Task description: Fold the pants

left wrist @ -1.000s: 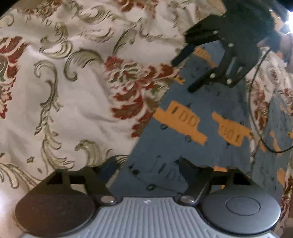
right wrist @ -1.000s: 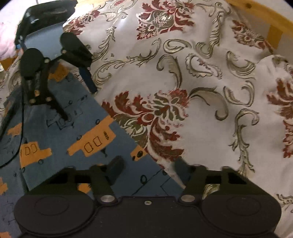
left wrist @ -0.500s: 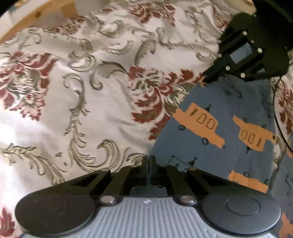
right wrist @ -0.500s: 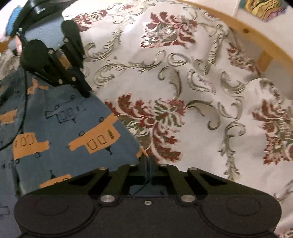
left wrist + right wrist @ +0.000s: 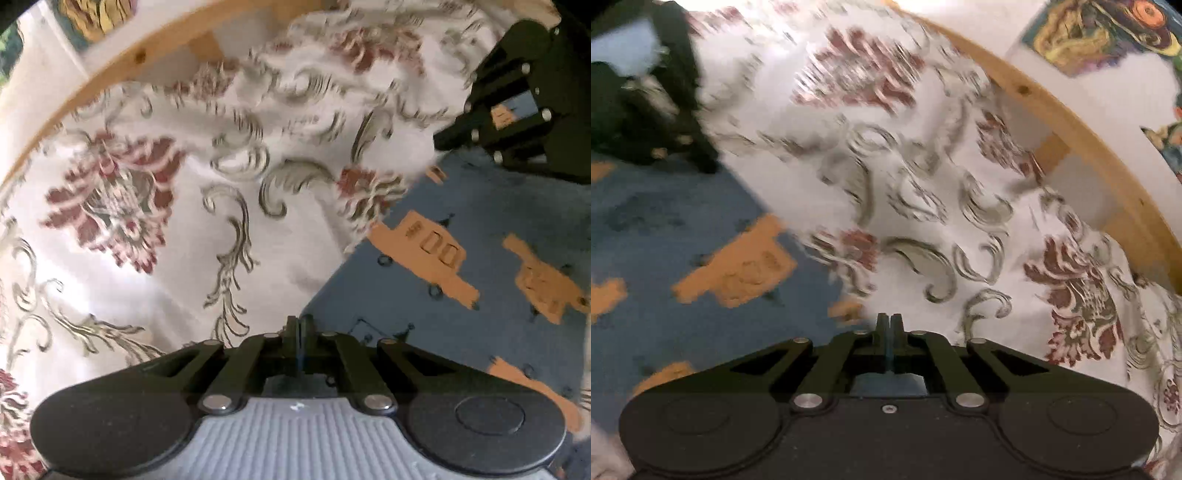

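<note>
Across the lower right of the left wrist view lie the blue pants [image 5: 480, 236] with orange car prints, their edge running diagonally over the floral bedspread [image 5: 155, 229], while the left gripper [image 5: 299, 328] is pressed together on the fabric's corner and a wooden bed rail [image 5: 122, 66] curves along the upper left. Seen from the right wrist, the pants [image 5: 665, 229] fill the left of the frame, the right gripper [image 5: 889, 325] pinches their edge at bottom centre, bedspread [image 5: 960, 229] spreads open to the right up to the rail [image 5: 1082, 147]; no writing is legible.

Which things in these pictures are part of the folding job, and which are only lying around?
Part of the job:
- blue pants with orange cars
- left gripper, shut on the pants' edge
- right gripper, shut on the pants' edge

Only around:
- floral bedspread
- wooden bed frame
- colourful picture
</note>
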A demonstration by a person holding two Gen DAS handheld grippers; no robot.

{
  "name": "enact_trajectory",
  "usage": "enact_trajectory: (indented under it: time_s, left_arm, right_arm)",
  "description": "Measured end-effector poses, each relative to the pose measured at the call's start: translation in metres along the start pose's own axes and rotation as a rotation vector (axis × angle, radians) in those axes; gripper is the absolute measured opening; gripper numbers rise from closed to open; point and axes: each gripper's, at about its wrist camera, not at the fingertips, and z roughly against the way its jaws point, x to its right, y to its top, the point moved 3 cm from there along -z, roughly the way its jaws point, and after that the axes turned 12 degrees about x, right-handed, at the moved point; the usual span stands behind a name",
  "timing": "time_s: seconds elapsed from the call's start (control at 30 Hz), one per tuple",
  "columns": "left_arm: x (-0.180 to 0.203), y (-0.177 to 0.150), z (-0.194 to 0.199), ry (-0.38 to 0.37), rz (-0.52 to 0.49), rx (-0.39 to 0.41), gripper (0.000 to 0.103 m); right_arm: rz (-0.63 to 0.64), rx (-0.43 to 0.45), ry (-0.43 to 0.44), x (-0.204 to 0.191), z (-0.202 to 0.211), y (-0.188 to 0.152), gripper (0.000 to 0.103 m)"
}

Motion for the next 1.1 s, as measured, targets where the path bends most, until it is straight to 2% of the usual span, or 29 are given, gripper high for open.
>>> enact_trajectory:
  time_s: [0.07,0.1,0.13,0.17,0.2,0.23,0.3,0.37,0.47,0.53,0.6,0.7,0.77,0.83,0.9,0.97,1.0,1.07,1.1]
  left_arm:
    - [-0.002,-0.006,-0.007,-0.033,0.002,-0.008,0.007]
    - [-0.006,-0.008,-0.004,-0.047,0.011,0.009,0.011]
    - [-0.013,-0.009,0.001,-0.065,0.026,0.023,0.034]
    - [-0.021,-0.01,0.008,-0.076,0.043,0.038,0.064]
    - [-0.034,-0.013,0.018,-0.081,0.061,0.065,0.075]
    - [-0.043,-0.014,0.026,-0.078,0.074,0.088,0.083]
    - [-0.068,-0.021,0.043,-0.104,0.121,0.108,0.086]
    - [-0.094,-0.032,0.056,-0.147,0.183,0.095,0.095]
    - [-0.121,-0.052,0.069,-0.222,0.248,0.06,0.096]
    - [-0.13,-0.064,0.072,-0.312,0.276,0.023,0.097]
    - [-0.13,-0.072,0.071,-0.346,0.252,-0.017,0.094]
    - [-0.124,-0.076,0.073,-0.353,0.151,-0.049,0.081]
    - [-0.124,-0.079,0.075,-0.325,0.124,-0.08,0.068]
    - [-0.122,-0.08,0.077,-0.319,0.127,-0.109,0.066]
    - [-0.116,-0.081,0.077,-0.307,0.072,-0.113,0.064]
    - [-0.114,-0.084,0.078,-0.282,0.027,-0.113,0.054]
    - [-0.115,-0.084,0.078,-0.281,0.033,-0.108,0.051]
    - [-0.121,-0.084,0.077,-0.289,0.084,-0.111,0.031]
    - [-0.125,-0.083,0.074,-0.287,0.11,-0.126,0.028]
  right_arm:
    - [-0.055,-0.035,0.024,0.004,-0.011,-0.004,0.003]
    - [-0.076,-0.039,0.023,0.006,-0.012,-0.005,0.013]
    - [-0.092,-0.022,0.015,0.009,-0.007,-0.004,0.018]
    - [-0.108,0.001,0.017,0.012,0.0,-0.002,0.033]
    - [-0.131,0.023,0.027,0.015,0.006,0.001,0.052]
    - [-0.161,0.052,0.059,0.017,0.014,0.005,0.061]
    - [-0.206,0.087,0.162,0.019,0.022,0.014,0.089]
    - [-0.23,0.108,0.268,0.011,0.023,0.028,0.094]
    - [-0.201,0.125,0.405,-0.015,0.015,0.049,0.099]
    - [-0.169,0.104,0.498,-0.035,0.003,0.062,0.099]
    - [-0.096,0.078,0.557,-0.056,-0.011,0.077,0.099]
    - [-0.072,0.065,0.59,-0.071,-0.026,0.093,0.097]
    - [-0.095,0.047,0.598,-0.076,-0.038,0.101,0.093]
    - [-0.1,0.017,0.597,-0.076,-0.053,0.103,0.081]
    - [-0.067,-0.027,0.585,-0.076,-0.063,0.099,0.059]
    - [-0.095,-0.045,0.594,-0.07,-0.066,0.096,0.054]
    - [-0.124,-0.047,0.605,-0.066,-0.065,0.095,0.047]
    - [-0.138,-0.061,0.617,-0.061,-0.065,0.092,0.039]
    - [-0.131,-0.074,0.622,-0.061,-0.065,0.09,0.033]
